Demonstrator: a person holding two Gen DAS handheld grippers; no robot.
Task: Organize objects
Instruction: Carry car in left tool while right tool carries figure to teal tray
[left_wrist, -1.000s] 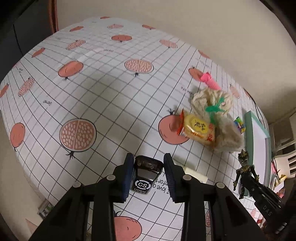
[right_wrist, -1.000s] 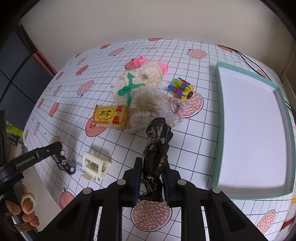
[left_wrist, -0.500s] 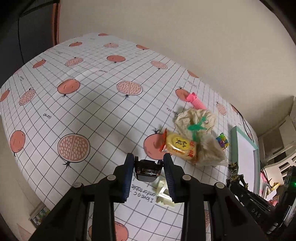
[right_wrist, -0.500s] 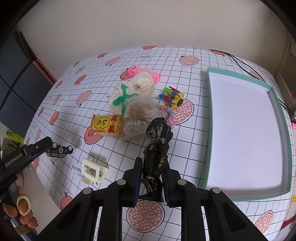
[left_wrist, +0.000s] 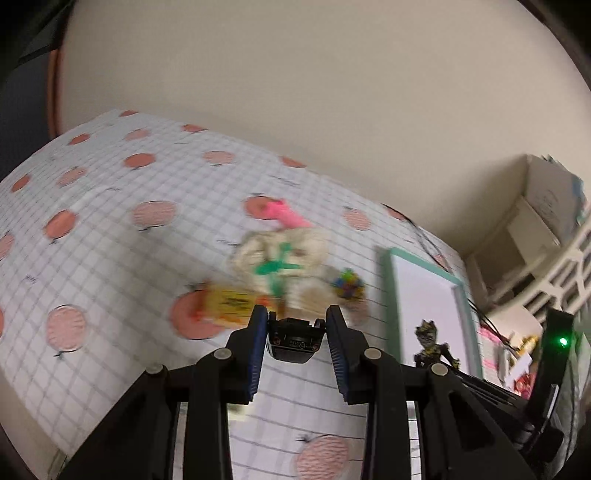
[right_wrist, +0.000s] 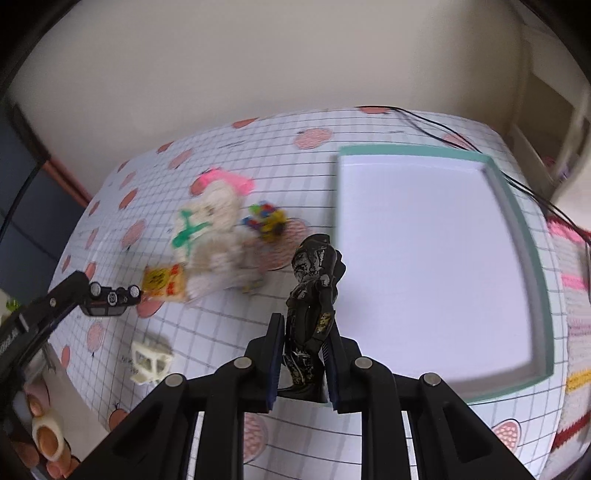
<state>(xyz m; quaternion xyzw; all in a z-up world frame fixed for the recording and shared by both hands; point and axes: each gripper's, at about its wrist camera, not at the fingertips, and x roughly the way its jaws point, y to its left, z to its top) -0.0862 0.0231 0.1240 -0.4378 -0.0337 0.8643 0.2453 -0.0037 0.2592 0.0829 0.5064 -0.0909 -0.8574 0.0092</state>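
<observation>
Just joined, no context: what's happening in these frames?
A person is tidying toys with two handheld grippers. The left gripper is shut on a small black toy car, held above the tablecloth. The right gripper is shut on a dark action figure, upright beside the teal-rimmed tray, which holds nothing yet. A yellow snack packet and white plastic piece remain on the table.

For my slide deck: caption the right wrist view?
Right gripper holds a dark figurine beside the empty green-rimmed tray.
</observation>
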